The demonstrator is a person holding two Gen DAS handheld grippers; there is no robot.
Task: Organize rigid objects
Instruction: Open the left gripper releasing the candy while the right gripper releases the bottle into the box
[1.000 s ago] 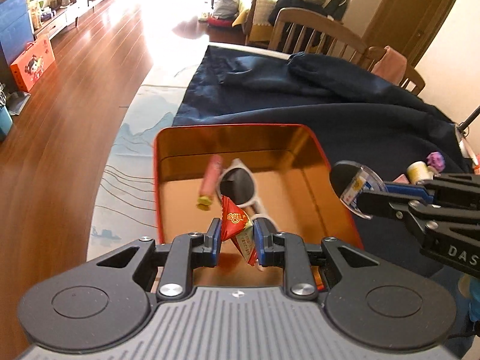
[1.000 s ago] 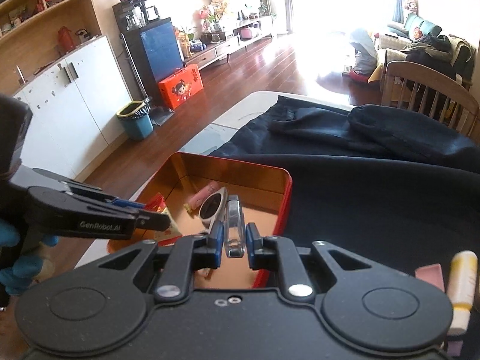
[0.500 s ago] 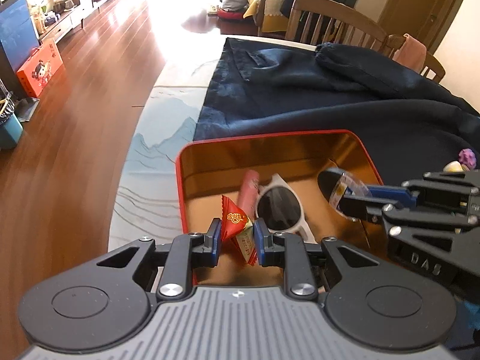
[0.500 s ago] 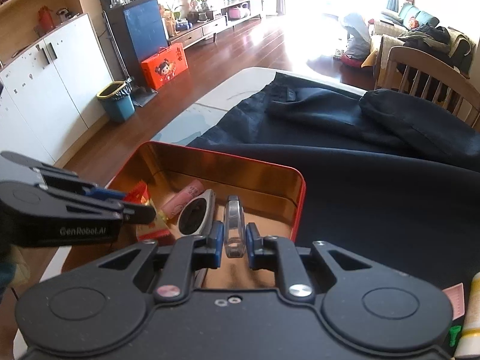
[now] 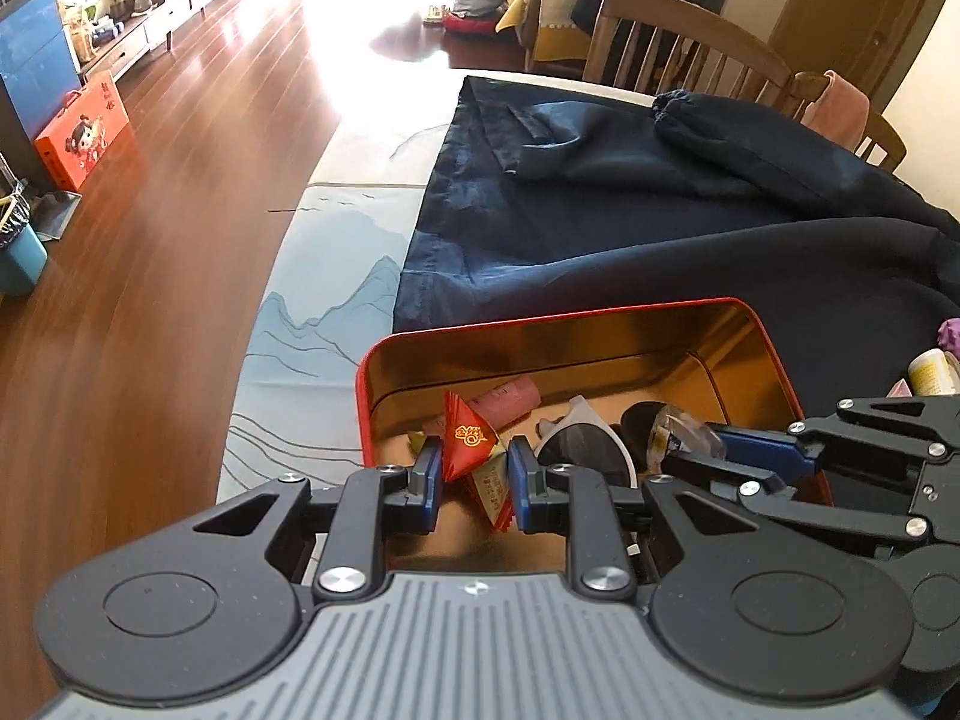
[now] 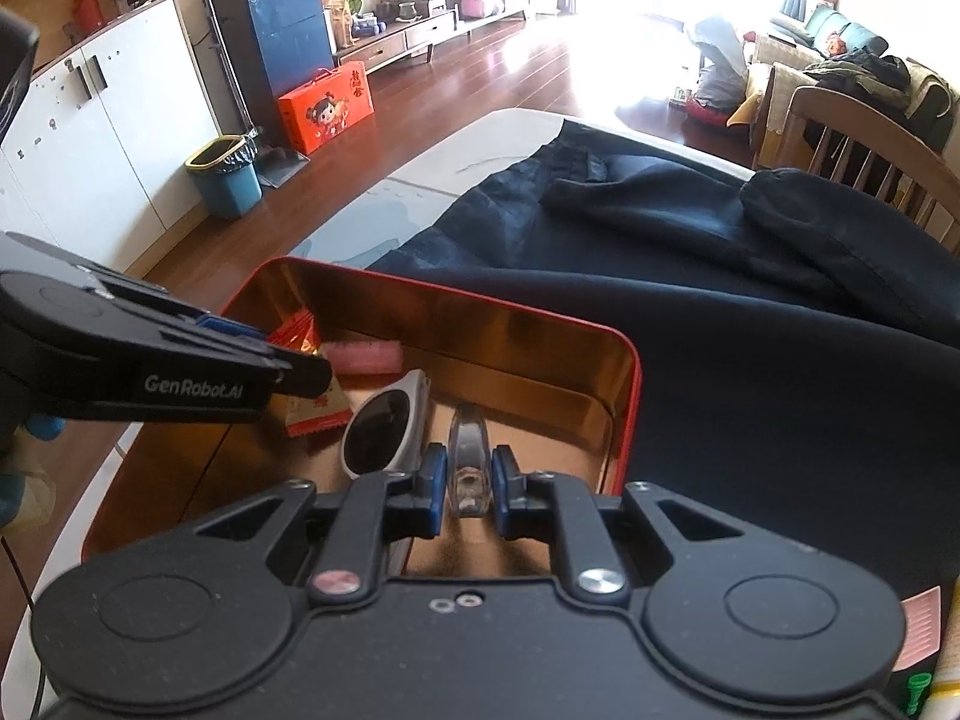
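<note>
A red tin with a gold inside [image 5: 600,315] [image 6: 627,384] sits on the table. In it lie white sunglasses [image 5: 585,447] [image 6: 384,426] and a pink tube [image 5: 507,399] [image 6: 360,356]. My left gripper [image 5: 474,468] is shut on a red snack packet [image 5: 471,438], held over the tin's near left part; the packet also shows in the right wrist view [image 6: 315,405]. My right gripper [image 6: 469,474] is shut on a small clear plastic piece [image 6: 469,456] over the tin's right part; the piece also shows in the left wrist view [image 5: 684,432].
A dark blue jacket [image 5: 660,204] [image 6: 750,276] covers the table behind and right of the tin. Small items [image 5: 930,369] lie at the right: a yellow-white tube, a purple thing, a pink pad [image 6: 918,621]. Wooden chairs [image 5: 678,48] stand behind. The table's left edge drops to wooden floor.
Both grippers have moved in over the tin and lower, closer to each other. Each keeps hold of its item.
</note>
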